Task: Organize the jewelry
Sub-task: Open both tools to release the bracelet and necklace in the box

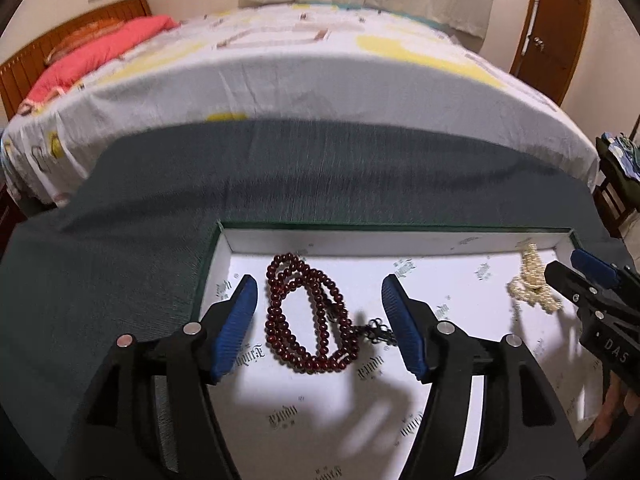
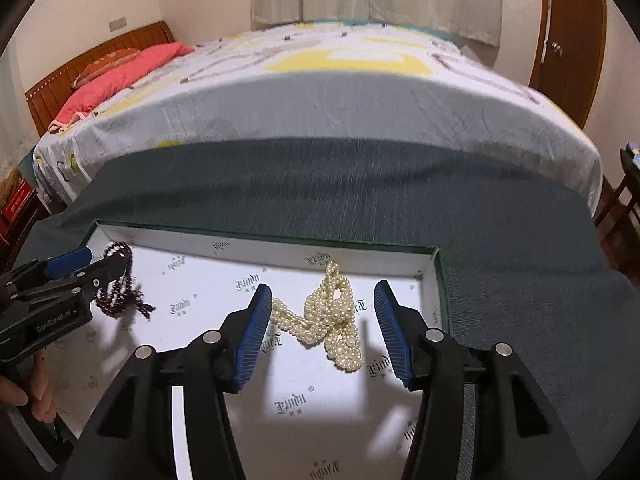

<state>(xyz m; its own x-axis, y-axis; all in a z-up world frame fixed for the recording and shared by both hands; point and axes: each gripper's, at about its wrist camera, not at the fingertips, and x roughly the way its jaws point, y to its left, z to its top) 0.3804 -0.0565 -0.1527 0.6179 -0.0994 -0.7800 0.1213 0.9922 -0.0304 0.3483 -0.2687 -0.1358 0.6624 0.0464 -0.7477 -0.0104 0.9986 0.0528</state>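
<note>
A dark red bead necklace (image 1: 312,312) lies coiled on the white printed floor of a shallow green-edged box (image 1: 400,226). My left gripper (image 1: 318,290) is open, its blue pads on either side of the necklace, above it. A cream pearl necklace (image 2: 330,320) lies bunched toward the box's right end (image 2: 438,280). My right gripper (image 2: 322,294) is open with its pads flanking the pearls. Each gripper shows in the other's view: the right one (image 1: 568,276) beside the pearls (image 1: 530,280), the left one (image 2: 92,264) over the red beads (image 2: 118,280).
The box sits on a dark green cloth (image 1: 120,240) spread over the near end of a bed with a white and yellow sheet (image 1: 320,72). A pink pillow (image 1: 92,56) and wooden headboard lie far left. A wooden door (image 1: 556,28) stands at the right.
</note>
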